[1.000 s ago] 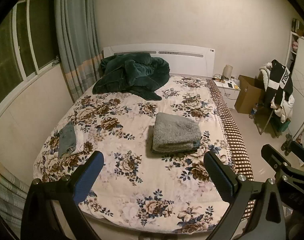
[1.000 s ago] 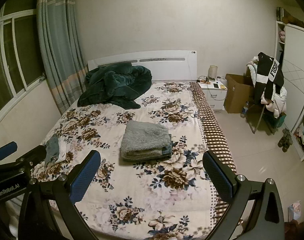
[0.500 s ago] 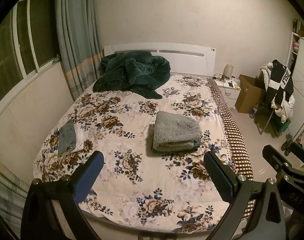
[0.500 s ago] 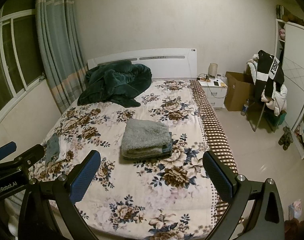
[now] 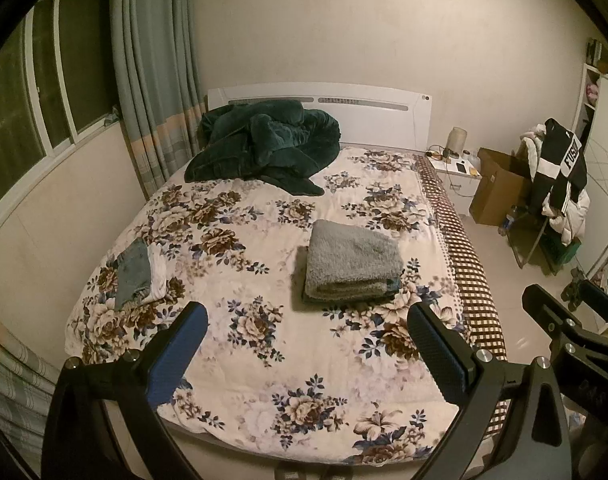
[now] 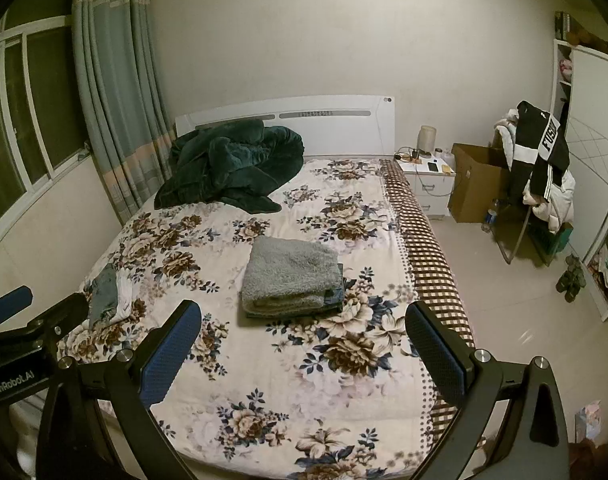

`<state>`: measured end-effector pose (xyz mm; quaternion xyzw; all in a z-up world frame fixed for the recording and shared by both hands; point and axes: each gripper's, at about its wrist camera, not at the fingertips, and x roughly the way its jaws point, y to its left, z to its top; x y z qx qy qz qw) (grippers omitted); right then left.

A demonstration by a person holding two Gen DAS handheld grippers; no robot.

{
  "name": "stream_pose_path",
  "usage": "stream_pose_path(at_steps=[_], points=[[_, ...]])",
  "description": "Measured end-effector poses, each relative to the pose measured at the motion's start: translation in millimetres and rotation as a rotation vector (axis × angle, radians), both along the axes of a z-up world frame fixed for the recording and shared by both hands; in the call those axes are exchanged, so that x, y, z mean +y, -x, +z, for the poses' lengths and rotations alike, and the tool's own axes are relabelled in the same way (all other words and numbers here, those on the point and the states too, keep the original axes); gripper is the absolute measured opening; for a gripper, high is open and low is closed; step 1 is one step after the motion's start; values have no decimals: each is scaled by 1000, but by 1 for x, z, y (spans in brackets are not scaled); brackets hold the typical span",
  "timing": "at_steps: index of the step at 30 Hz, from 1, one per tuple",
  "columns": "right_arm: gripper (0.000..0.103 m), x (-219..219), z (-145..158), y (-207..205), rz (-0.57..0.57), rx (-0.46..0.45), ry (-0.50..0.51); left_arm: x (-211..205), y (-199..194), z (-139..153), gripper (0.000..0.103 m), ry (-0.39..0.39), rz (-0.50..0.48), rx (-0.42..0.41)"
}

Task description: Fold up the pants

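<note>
both hand-held grippers wide, empty; floral bed (image 5: 264, 364) bears folded grey pants (image 5: 350, 258).

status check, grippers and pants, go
Left gripper and right gripper open, empty, above bed foot. Folded grey pants stacked mid-bed, untouched. Nothing in the way.

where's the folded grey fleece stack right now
In both wrist views the folded grey fleece stack lies on the floral bedspread near the bed's middle, toward the checkered edge, nearer the foot than the dark green blanket.
</note>
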<state>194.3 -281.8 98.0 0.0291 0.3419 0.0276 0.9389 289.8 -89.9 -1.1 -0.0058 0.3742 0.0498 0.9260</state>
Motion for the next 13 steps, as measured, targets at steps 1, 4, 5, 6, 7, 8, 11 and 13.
stream_pose_path(at_steps=[1,4,5,6,7,8,11,13], points=[[103,0,0,0,0,1,0,0,0,0,102,1,0,0],[103,0,1,0,0,1,0,0,0,0,102,2,1,-1],[103,0,1,-1,0,1,-1,0,0,0,102,2,1,0],[103,0,1,0,0,2,-3,0,0,0,102,0,1,-1],[103,-1,2,-1,2,1,-1,0,0,0,102,-1,2,-2],[103,-1,2,-1,2,0,0,0,0,1,102,-1,3,-2],[103,-2,2,-2,6,1,-1,0,1,0,102,0,6,-8],[103,-1,2,-1,5,0,0,1,4,-1,102,7,7,-11]])
